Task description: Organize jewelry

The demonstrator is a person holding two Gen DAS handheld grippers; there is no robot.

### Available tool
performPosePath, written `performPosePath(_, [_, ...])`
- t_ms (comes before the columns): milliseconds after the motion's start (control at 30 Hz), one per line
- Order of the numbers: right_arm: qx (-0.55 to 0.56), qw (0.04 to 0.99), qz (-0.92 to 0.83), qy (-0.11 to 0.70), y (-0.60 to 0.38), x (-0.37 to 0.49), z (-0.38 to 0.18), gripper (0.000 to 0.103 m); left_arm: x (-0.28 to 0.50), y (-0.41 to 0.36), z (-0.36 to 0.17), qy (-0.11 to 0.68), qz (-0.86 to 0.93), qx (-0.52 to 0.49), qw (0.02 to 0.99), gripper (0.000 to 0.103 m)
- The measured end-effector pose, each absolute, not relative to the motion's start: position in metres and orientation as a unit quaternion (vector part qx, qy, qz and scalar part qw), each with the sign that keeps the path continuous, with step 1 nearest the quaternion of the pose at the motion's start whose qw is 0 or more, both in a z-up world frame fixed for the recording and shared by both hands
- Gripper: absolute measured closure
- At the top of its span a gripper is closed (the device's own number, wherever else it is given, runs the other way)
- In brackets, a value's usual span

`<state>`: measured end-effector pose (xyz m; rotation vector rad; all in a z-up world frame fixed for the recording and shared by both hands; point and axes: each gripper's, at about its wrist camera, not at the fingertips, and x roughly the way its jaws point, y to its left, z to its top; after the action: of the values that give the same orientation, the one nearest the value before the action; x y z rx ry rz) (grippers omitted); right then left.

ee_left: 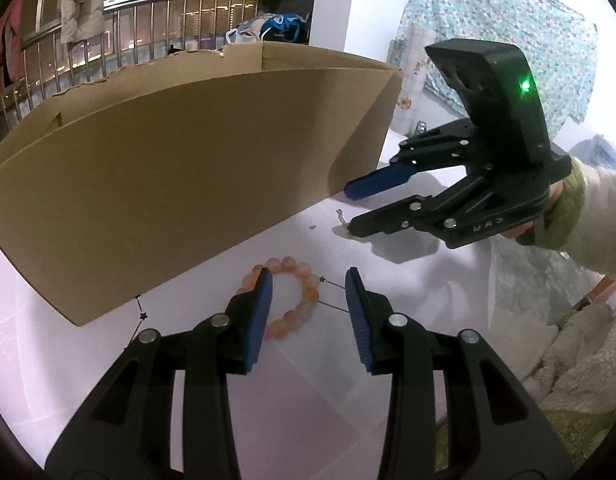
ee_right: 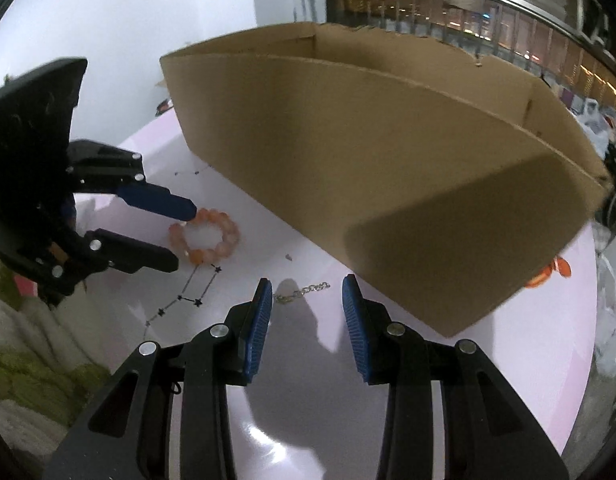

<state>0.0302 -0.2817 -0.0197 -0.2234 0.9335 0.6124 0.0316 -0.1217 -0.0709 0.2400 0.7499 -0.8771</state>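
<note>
The pink bead bracelet [ee_left: 292, 300] lies flat on the counter [ee_left: 308, 400] at lower centre, just ahead of the left hand-held gripper [ee_left: 308, 316], released and nearer it than the right hand-held gripper [ee_right: 307, 312], also released, facing a silver chain [ee_right: 304, 291].

The cardboard box [ee_left: 168, 168] is hiding its own floor in both views. Beside the box, the left gripper's [ee_left: 308, 300] fingers [ee_left: 256, 320] are covering part of the bead bracelet [ee_left: 300, 308]. Behind the box's far corner, an orange object [ee_right: 548, 274] is showing only partly, too hidden to identify.
</note>
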Motion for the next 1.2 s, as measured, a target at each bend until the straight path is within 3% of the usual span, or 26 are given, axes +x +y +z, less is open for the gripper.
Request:
performPosePath(433, [-0.135, 0.829, 0.316, 0.440, -0.279, 0.036, -0.019, 0.066, 0.028, -0.119, -0.074, 0.356, -0.409, 0.116, 0.832, 0.067])
performPosePath(733, [-0.118, 0.823, 0.324, 0.450, -0.277, 0.038, -0.020, 0.098, 0.027, -0.117, -0.075, 0.356, -0.408, 0.117, 0.833, 0.067])
performPosePath(1200, [-0.016, 0.834, 0.297, 0.464, -0.311, 0.004, -0.021, 0.100, 0.026, -0.116, -0.080, 0.358, -0.410, 0.115, 0.831, 0.067])
